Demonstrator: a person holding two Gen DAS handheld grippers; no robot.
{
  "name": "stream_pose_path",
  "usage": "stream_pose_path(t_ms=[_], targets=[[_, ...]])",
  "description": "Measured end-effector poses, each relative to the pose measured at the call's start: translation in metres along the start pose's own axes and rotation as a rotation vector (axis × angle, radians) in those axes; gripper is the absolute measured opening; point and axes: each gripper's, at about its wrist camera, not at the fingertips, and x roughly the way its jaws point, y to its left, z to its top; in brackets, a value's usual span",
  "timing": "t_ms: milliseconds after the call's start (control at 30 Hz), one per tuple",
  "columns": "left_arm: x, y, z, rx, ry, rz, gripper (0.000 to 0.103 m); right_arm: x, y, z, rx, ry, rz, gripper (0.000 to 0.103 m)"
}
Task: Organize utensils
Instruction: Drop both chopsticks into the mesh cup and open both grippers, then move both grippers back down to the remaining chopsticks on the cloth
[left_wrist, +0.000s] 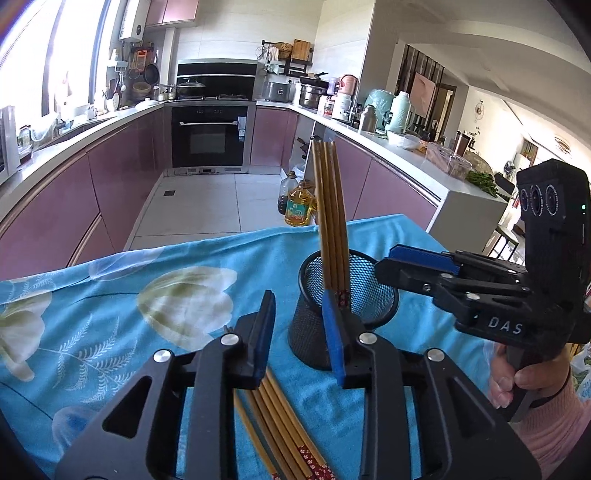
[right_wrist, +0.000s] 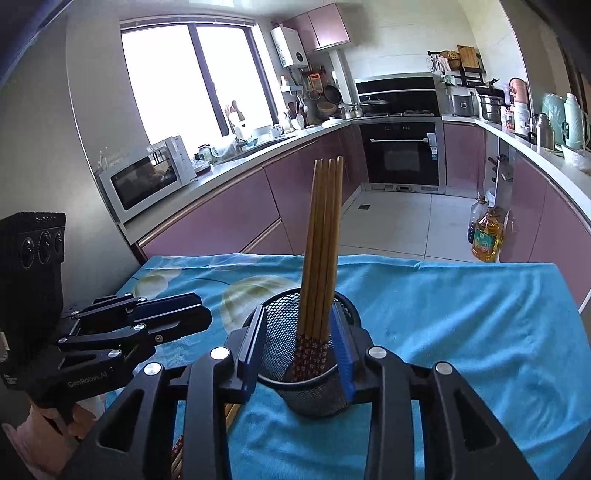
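Note:
A black mesh cup (left_wrist: 345, 310) stands on the blue floral cloth (left_wrist: 122, 295) with several wooden chopsticks (left_wrist: 330, 214) upright in it. More chopsticks (left_wrist: 280, 421) lie flat on the cloth under my left gripper (left_wrist: 299, 332), which is open and empty just left of the cup. My right gripper (right_wrist: 299, 350) is open, its fingers on either side of the mesh cup (right_wrist: 310, 373); the upright chopsticks (right_wrist: 321, 243) rise between them. It also shows in the left wrist view (left_wrist: 417, 266) at the cup's right rim. The left gripper shows in the right wrist view (right_wrist: 177, 317).
The cloth-covered table (right_wrist: 461, 332) ends ahead at a tiled kitchen floor. Oil bottles (left_wrist: 297, 208) stand on the floor by the pink cabinets. An oven (left_wrist: 210, 133) is at the back, a microwave (right_wrist: 147, 177) on the left counter.

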Motion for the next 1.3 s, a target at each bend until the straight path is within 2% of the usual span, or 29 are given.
stream_pose_path(t_ms=[133, 267, 500, 733, 967, 1300], targets=[[-0.016, 0.014, -0.02, -0.023, -0.007, 0.035, 0.033, -0.012, 0.013, -0.012, -0.024, -0.004, 0.039, 0.04], [-0.028, 0.027, -0.044, -0.038, 0.002, 0.085, 0.039, -0.009, 0.03, -0.03, -0.06, 0.042, 0.079, 0.045], [-0.03, 0.039, -0.088, -0.041, 0.085, 0.121, 0.043, 0.03, 0.044, -0.073, -0.05, 0.203, 0.095, 0.047], [-0.011, 0.032, -0.116, -0.029, 0.162, 0.117, 0.043, 0.051, 0.053, -0.095, -0.036, 0.27, 0.082, 0.047], [0.005, 0.028, -0.124, -0.024, 0.209, 0.131, 0.043, 0.058, 0.058, -0.097, -0.051, 0.283, 0.051, 0.046], [0.01, 0.03, -0.124, -0.027, 0.223, 0.14, 0.042, 0.066, 0.067, -0.1, -0.106, 0.293, -0.005, 0.042]])
